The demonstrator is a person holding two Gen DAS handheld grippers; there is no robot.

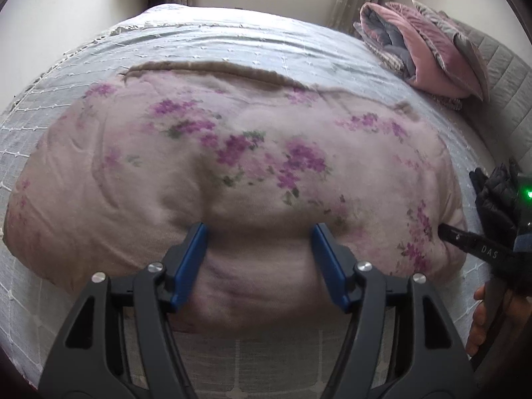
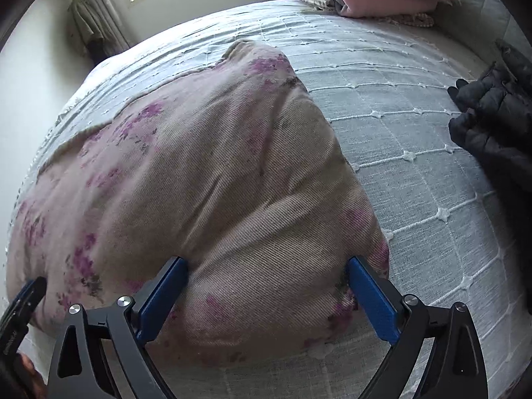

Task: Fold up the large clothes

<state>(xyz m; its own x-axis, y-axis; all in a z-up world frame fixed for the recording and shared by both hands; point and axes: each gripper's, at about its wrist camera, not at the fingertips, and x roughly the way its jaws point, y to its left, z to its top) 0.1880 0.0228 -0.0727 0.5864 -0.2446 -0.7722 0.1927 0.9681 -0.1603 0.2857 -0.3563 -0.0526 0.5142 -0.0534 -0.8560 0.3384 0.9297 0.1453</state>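
Both grippers, left gripper [image 1: 259, 259] and right gripper [image 2: 267, 294], sit jaws wide apart straddling the floral blanket's [image 1: 232, 153] near edge, seemingly unclamped, its length running left-right.

Support surface: a bed [image 1: 232, 43] covered with a pale blue-grey spread stitched in a white grid with small knots. Lying directly on it: a pink floral blanket [image 1: 232, 153], folded and bulky, occupying the near centre; a stack of folded pink and grey bedding [image 1: 432, 53] at the far right corner by the padded headboard; a black quilted jacket [image 2: 492, 116] at the right edge, apart from the blanket.
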